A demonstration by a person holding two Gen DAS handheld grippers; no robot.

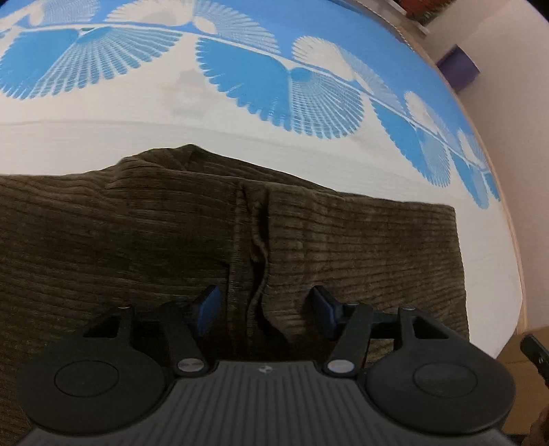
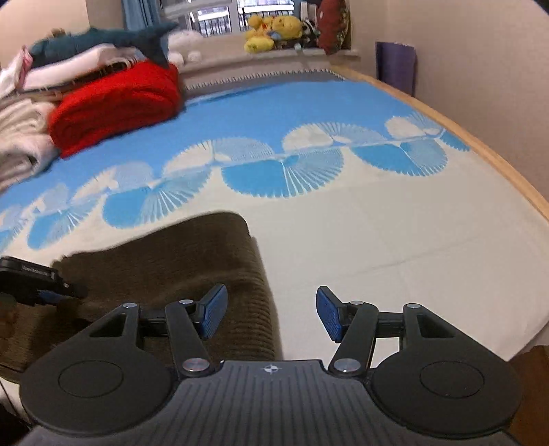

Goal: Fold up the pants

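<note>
Brown corduroy pants (image 1: 171,240) lie flat on the bed, with a raised seam (image 1: 257,247) running down the middle in the left wrist view. My left gripper (image 1: 266,310) is open, low over the pants, its fingers on either side of the seam. In the right wrist view the pants (image 2: 192,267) fill the lower left, their right edge rounded. My right gripper (image 2: 271,314) is open and empty, straddling that right edge, one finger over cloth, the other over the bedcover. The left gripper (image 2: 37,281) shows at the far left.
The bed has a blue and white fan-patterned cover (image 2: 343,240). A red folded blanket (image 2: 116,106) and stacked laundry (image 2: 20,137) sit at the far left. Plush toys (image 2: 274,29) line the windowsill. A wooden bed edge (image 2: 480,147) and a purple object (image 2: 394,65) are on the right.
</note>
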